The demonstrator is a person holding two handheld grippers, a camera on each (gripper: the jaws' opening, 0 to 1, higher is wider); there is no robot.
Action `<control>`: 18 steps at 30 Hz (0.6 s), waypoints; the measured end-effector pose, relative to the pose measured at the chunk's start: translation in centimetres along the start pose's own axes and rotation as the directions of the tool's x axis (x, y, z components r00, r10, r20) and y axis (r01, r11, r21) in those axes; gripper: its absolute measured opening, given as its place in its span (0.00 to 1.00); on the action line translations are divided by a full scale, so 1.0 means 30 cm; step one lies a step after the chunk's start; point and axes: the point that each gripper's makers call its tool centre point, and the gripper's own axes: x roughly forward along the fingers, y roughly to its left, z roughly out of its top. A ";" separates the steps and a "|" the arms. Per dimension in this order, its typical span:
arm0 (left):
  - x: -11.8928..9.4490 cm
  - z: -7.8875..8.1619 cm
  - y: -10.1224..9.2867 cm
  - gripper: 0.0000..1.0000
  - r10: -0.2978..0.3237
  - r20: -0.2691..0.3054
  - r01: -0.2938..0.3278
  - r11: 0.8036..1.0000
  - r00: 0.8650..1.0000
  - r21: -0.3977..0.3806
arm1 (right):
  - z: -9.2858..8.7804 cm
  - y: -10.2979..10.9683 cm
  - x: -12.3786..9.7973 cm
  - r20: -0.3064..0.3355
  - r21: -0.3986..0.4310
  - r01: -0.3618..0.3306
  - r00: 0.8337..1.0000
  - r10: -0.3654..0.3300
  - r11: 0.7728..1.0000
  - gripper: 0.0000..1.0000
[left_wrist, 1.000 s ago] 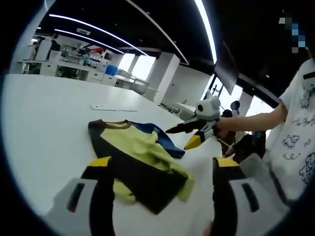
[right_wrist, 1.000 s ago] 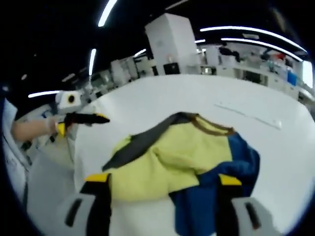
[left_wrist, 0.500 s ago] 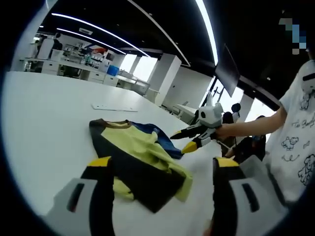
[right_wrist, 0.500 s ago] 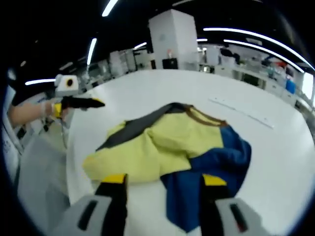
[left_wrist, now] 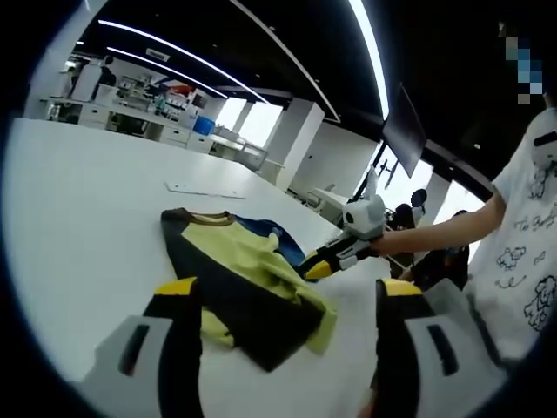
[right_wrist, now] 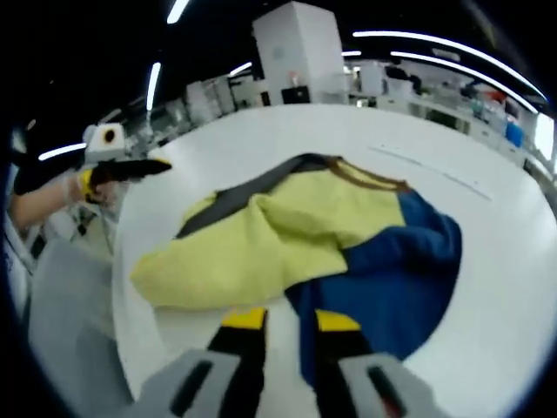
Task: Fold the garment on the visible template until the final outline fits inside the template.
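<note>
yellow-blue garment [right_wrist: 339, 239] crumpled on white table [right_wrist: 487, 287], pillar [right_wrist: 300, 52] behind

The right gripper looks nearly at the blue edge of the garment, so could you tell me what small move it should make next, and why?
Probably ease the right gripper forward to take the blue edge of the garment. Its jaws are close together with that edge just ahead, the garment lies crumpled and unfolded on the white table, and the left gripper hangs open, apart from the cloth.
</note>
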 end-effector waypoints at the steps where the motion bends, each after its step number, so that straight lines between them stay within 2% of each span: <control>1: -0.002 -0.001 0.000 0.79 0.001 0.001 -0.001 1.000 1.000 -0.003 | -0.006 -0.009 0.006 -0.004 -0.005 0.010 1.000 -0.010 1.000 0.11; 6: -0.006 -0.010 0.000 0.79 0.004 0.005 -0.004 1.000 1.000 -0.011 | -0.016 -0.025 0.019 -0.013 -0.015 0.036 0.999 -0.036 0.999 0.00; 18: 0.001 -0.023 -0.005 0.79 0.000 0.012 0.000 1.000 1.000 -0.024 | 0.007 -0.052 -0.032 0.023 -0.004 0.049 0.999 -0.049 0.999 0.00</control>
